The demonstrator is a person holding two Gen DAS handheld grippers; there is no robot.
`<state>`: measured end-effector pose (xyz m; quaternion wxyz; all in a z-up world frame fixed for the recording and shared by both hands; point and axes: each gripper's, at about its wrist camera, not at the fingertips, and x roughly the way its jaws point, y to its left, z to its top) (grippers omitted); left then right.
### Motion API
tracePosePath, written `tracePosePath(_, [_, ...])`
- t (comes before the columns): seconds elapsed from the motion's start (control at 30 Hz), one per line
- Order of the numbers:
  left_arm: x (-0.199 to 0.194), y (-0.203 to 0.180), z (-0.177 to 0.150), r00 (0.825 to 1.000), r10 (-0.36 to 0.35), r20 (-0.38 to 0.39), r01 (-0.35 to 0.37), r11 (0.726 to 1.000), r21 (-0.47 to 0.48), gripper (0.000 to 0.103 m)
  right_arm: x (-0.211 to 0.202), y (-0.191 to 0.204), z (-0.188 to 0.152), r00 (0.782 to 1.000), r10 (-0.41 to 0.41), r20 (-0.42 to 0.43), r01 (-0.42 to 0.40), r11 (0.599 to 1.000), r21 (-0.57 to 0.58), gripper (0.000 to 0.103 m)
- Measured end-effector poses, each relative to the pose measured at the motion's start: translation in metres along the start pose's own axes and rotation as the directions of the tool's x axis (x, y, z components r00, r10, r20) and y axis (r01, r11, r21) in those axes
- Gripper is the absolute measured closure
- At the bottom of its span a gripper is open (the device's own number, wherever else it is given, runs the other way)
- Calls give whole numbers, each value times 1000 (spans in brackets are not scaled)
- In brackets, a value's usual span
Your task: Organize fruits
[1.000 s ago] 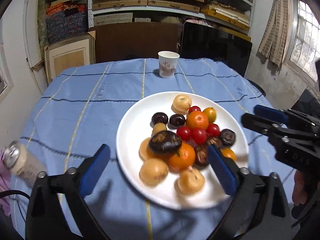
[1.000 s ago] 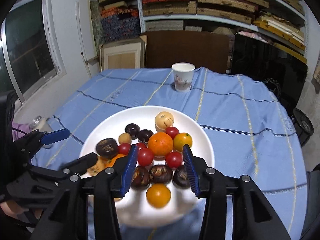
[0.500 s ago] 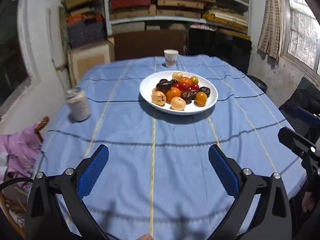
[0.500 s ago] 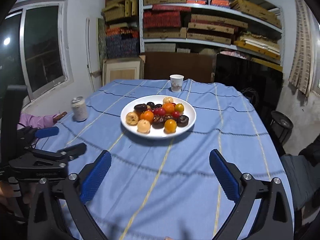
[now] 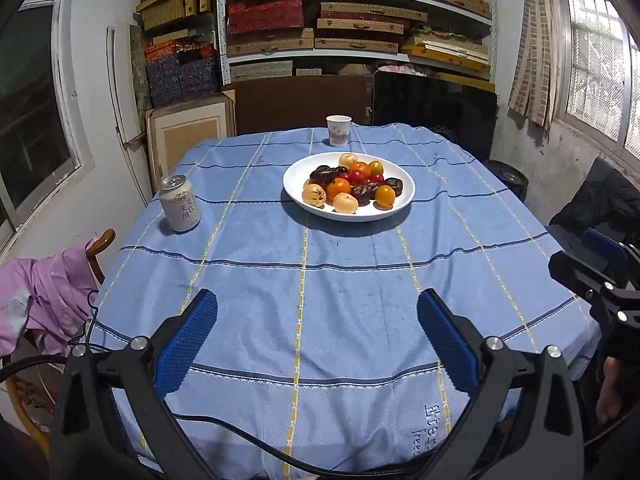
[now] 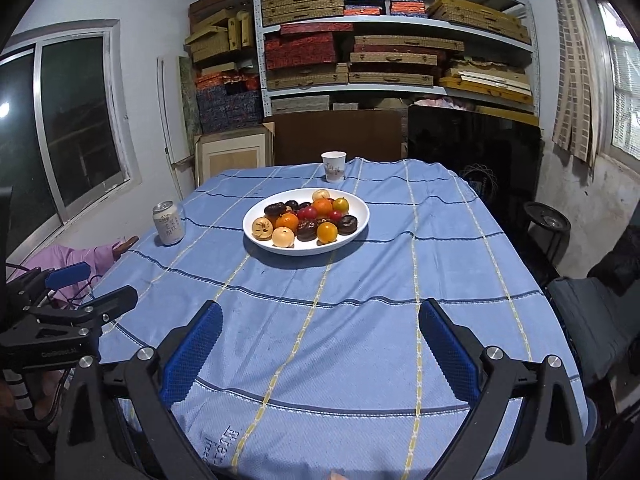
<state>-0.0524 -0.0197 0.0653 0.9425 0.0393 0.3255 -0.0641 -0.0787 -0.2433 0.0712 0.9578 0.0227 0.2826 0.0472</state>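
Observation:
A white plate [image 5: 394, 211] [image 6: 358, 236] holds a heap of several fruits [image 5: 349, 186] [image 6: 310, 221]: orange, red, tan and dark ones. It sits on the far half of the blue-clothed table [image 5: 320, 280]. My left gripper [image 5: 316, 312] is open and empty, held back over the table's near edge. My right gripper [image 6: 318, 320] is open and empty too, also far back from the plate. Each gripper shows at the side of the other's view: the right one [image 5: 588, 264], the left one [image 6: 92, 288].
A white drink can [image 5: 179, 209] [image 6: 168, 223] stands at the table's left side. A paper cup [image 5: 338, 130] [image 6: 333, 166] stands behind the plate. A chair with pink cloth [image 5: 48, 292] is at the left. Shelves of boxes [image 6: 360, 40] fill the back wall.
Both grippers have pulled far back from over the plate to the near edge of the table. The right gripper's jaws have opened wide. The fruits lie as before.

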Motion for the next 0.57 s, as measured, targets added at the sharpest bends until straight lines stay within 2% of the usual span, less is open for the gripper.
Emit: tracePosePath(0.57, [8,0,2,1000,-18,-16,18,1000,6,5,-1,-1,0,1000,-6,-5,6,1000,10,4])
